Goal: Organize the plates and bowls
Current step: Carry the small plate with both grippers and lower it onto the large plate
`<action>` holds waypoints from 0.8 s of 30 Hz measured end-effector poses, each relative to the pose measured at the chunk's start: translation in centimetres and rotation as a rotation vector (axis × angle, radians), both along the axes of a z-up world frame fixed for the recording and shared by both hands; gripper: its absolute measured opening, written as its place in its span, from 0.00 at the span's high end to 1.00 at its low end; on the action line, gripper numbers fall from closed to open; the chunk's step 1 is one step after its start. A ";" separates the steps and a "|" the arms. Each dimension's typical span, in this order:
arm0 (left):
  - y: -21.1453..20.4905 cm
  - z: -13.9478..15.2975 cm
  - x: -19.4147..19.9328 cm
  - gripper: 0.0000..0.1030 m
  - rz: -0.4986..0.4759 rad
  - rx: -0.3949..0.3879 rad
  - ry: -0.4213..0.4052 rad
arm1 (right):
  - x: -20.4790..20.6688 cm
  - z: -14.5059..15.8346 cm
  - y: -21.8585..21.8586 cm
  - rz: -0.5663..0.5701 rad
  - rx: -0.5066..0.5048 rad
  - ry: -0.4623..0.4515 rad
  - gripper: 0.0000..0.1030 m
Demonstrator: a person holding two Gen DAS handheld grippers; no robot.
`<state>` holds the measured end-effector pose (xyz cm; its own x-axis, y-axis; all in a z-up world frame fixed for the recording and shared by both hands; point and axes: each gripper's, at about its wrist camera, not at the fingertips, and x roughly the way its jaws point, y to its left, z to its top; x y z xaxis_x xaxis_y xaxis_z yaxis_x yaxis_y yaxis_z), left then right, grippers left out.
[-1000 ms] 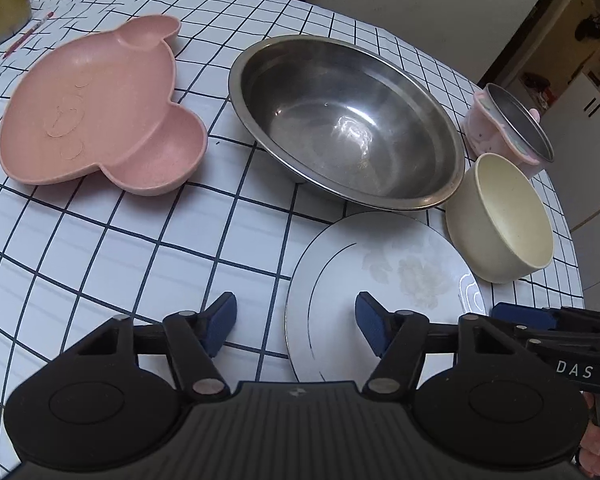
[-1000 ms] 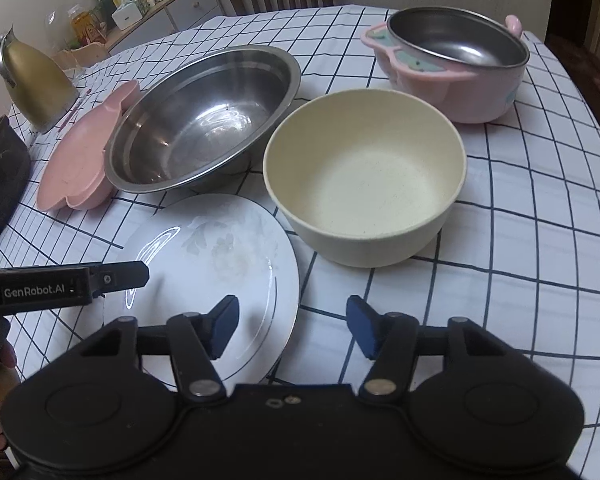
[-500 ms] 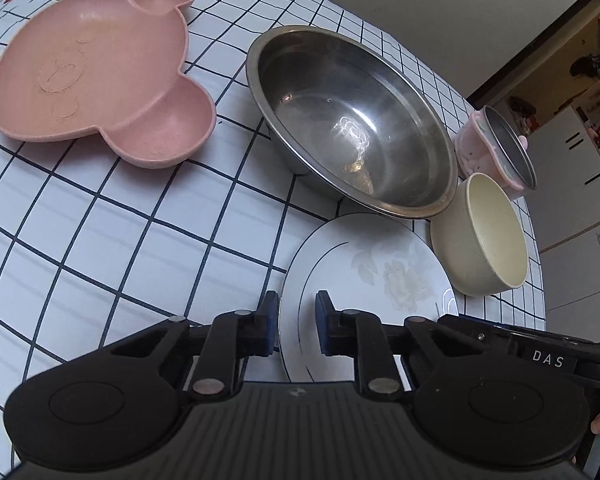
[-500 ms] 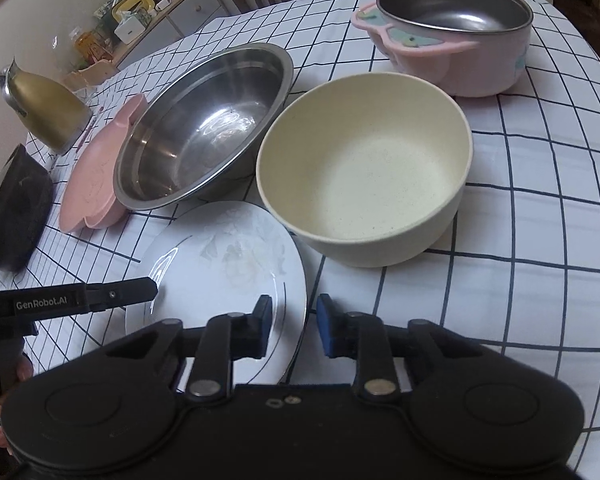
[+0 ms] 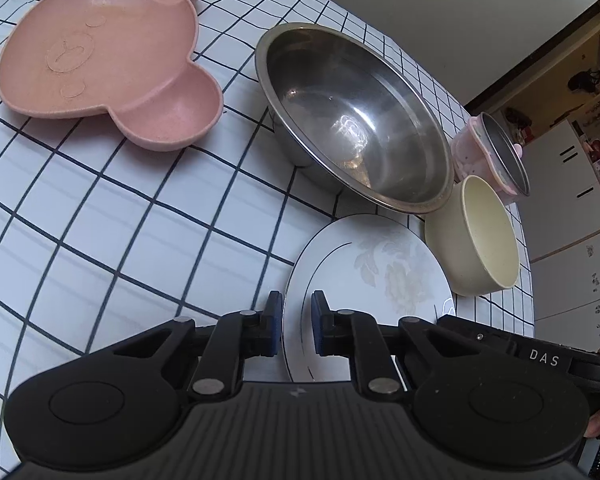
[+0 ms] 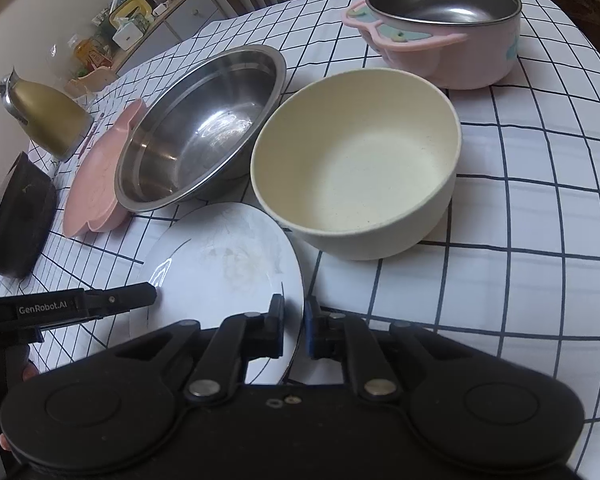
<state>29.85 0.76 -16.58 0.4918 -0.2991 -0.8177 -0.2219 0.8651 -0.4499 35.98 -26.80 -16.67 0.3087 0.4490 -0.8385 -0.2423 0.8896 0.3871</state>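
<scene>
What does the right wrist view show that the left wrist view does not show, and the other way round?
Only the right wrist view shows the gold kettle, the black pan and the cluttered cabinet. Only the left wrist view shows the pink bear plate's embossed face and white cupboards. Both show the white plate, its rim between each gripper's fingers, the steel bowl, the cream bowl and the pink pot.

L claw [image 5: 293, 322] prob. on plate [image 5: 380, 272] rim
</scene>
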 end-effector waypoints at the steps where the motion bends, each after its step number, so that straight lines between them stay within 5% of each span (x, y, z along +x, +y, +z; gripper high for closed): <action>1: -0.3 0.1 -0.1 0.86 -0.004 0.007 -0.001 | -0.1 0.1 -0.1 -0.005 -0.002 0.000 0.90; 24: -3.0 5.1 -4.8 0.86 -0.058 -0.038 -0.085 | -4.8 4.4 -4.0 -0.082 0.063 -0.015 0.90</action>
<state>25.08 -2.27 -11.45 0.5398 -0.3588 -0.7615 -0.1317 0.8575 -0.4974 31.13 -30.82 -12.28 0.3585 0.4736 -0.8045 -0.1757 0.8806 0.4401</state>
